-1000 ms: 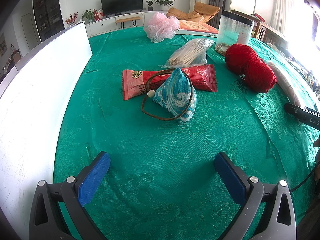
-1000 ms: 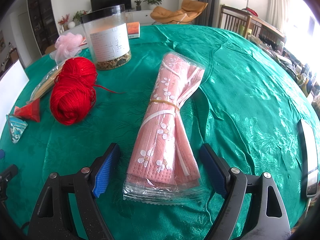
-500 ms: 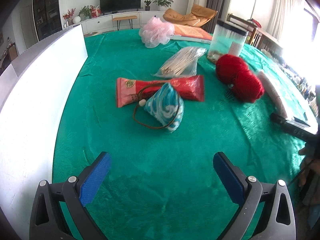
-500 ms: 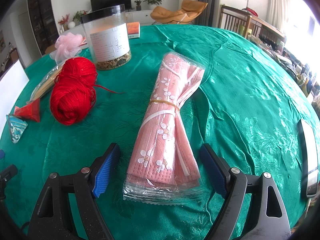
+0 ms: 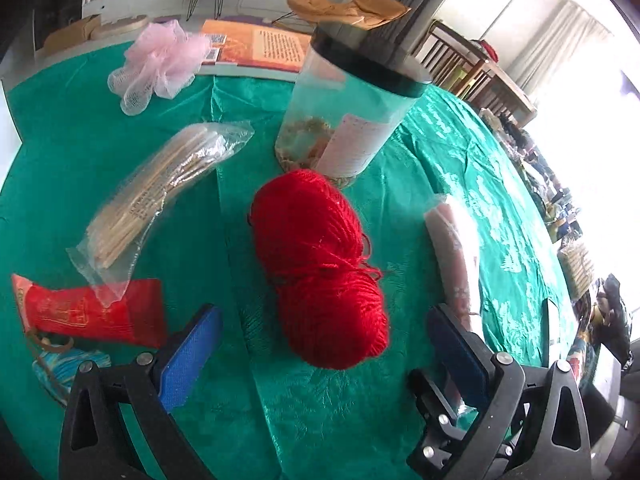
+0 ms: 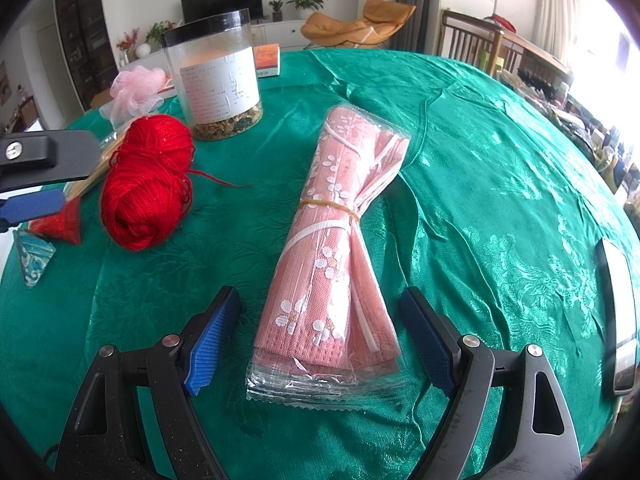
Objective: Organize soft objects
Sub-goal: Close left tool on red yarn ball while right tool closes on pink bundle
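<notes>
The left claw [image 5: 320,360], spread and empty, hovers with the yarn [image 5: 320,264] just ahead between its pads: a reach. The right claw [image 6: 320,344], spread, straddles the pink pack [image 6: 336,248] on the tabletop [image 6: 480,200]. Next, I judge: lower, then pinch gently.

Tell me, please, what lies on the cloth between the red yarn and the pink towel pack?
Only a loose red strand trailing from the red yarn toward the pink towel pack; otherwise bare green tablecloth. The right wrist view shows it best.
</notes>
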Tool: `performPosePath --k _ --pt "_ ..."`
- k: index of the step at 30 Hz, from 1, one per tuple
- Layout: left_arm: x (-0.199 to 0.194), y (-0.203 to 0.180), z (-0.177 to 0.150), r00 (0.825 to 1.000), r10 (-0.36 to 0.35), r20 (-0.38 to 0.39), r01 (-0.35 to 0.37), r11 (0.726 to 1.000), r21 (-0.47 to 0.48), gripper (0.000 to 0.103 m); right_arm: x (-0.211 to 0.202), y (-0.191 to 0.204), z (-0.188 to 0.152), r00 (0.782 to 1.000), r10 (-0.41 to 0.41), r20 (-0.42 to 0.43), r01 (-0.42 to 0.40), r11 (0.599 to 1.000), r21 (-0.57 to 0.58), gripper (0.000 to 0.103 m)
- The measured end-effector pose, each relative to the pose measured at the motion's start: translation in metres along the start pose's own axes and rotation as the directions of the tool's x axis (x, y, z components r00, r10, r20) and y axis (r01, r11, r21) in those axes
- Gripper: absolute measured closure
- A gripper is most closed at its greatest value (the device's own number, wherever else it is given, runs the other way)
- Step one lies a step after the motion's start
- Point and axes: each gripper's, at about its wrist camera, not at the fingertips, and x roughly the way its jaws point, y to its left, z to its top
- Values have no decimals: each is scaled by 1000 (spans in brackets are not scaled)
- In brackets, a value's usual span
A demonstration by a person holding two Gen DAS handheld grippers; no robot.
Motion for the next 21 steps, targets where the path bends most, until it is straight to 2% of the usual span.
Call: performPosePath --k 2,3,4,5,7,9,11,12,13,16,18,19,20,21 --pt "19 -5 2 998 47 -34 -47 999 21 3 0 0 0 1000 0 0 0 1000 0 18" --pt "22 -10 2 997 79 -18 -78 996 47 7 0 0 0 1000 0 0 0 1000 0 18" --pt "21 -14 1 995 101 15 -102 991 81 36 0 0 0 1000 0 0 0 1000 0 18" --pt "21 -17 1 995 98 25 -100 989 111 55 0 0 0 1000 0 0 0 1000 0 18" --pt "16 -16 -1 996 78 36 -82 989 125 58 0 -1 0 1000 4 1 -4 1000 1 18" --pt "1 -11 -3 996 62 69 -72 986 150 58 -6 -8 -1 998 54 25 -55 998 39 20" --pt "-20 -4 -4 993 43 107 -60 985 161 58 -26 -34 1 977 167 134 -188 968 165 20" --pt "-29 1 -5 992 34 121 -52 987 154 58 -34 -49 3 967 172 188 -214 949 232 20" --pt "-38 7 -6 991 23 132 -42 989 140 58 -36 -61 8 968 153 200 -207 935 287 18" --pt "-58 27 -7 988 4 154 -19 996 92 58 -8 -70 41 978 192 79 -207 930 302 20" --pt "-70 34 -5 986 4 168 -16 997 75 58 16 -56 62 980 197 -36 -183 956 230 20" --pt "-79 39 -4 983 2 181 -15 997 70 58 30 -46 67 973 191 -133 -167 970 176 24" --pt "-88 41 -2 979 -1 201 -13 998 67 58 38 -36 69 967 161 -196 -139 983 122 28" --pt "-100 45 -1 974 -2 227 -13 998 65 58 34 -28 71 976 105 -190 -98 994 48 72"
